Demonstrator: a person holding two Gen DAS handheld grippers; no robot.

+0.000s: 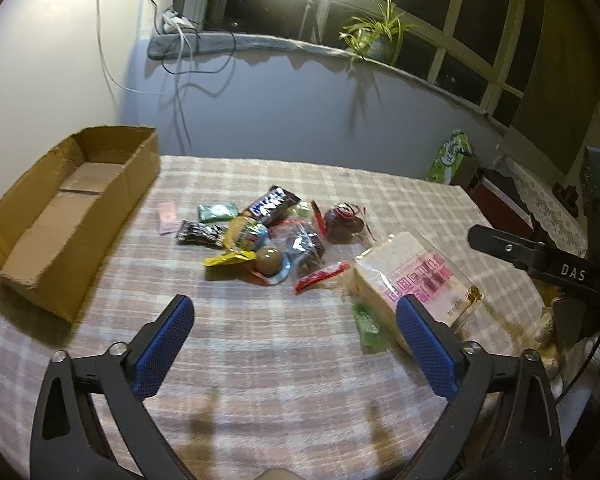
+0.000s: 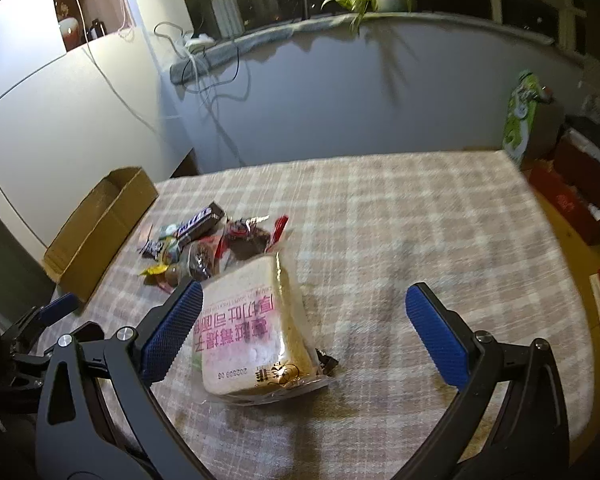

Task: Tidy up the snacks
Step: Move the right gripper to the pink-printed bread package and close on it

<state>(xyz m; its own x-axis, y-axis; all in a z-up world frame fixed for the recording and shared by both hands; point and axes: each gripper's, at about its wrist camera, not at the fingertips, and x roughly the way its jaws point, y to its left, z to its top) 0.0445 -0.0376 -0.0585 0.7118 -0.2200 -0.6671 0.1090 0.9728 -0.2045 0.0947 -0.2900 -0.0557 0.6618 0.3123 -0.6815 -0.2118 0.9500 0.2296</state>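
A pile of wrapped snacks [image 1: 268, 236] lies mid-table on the plaid cloth, with a dark chocolate bar [image 1: 274, 205] at its back. A bagged bread loaf [image 1: 410, 280] with pink print lies to its right, also in the right wrist view [image 2: 252, 332]. An open, empty cardboard box [image 1: 66, 208] stands at the left. My left gripper [image 1: 296, 340] is open and empty above the cloth, in front of the pile. My right gripper [image 2: 304, 328] is open, its left pad [image 2: 172, 328] beside the loaf, not gripping it.
A green wrapper [image 1: 366, 322] lies by the loaf's near corner. The table [image 2: 420, 240] is bare cloth on its right half. A green bag [image 2: 520, 116] and red boxes [image 2: 572, 200] stand past the right edge. Wall, cables and windowsill lie behind.
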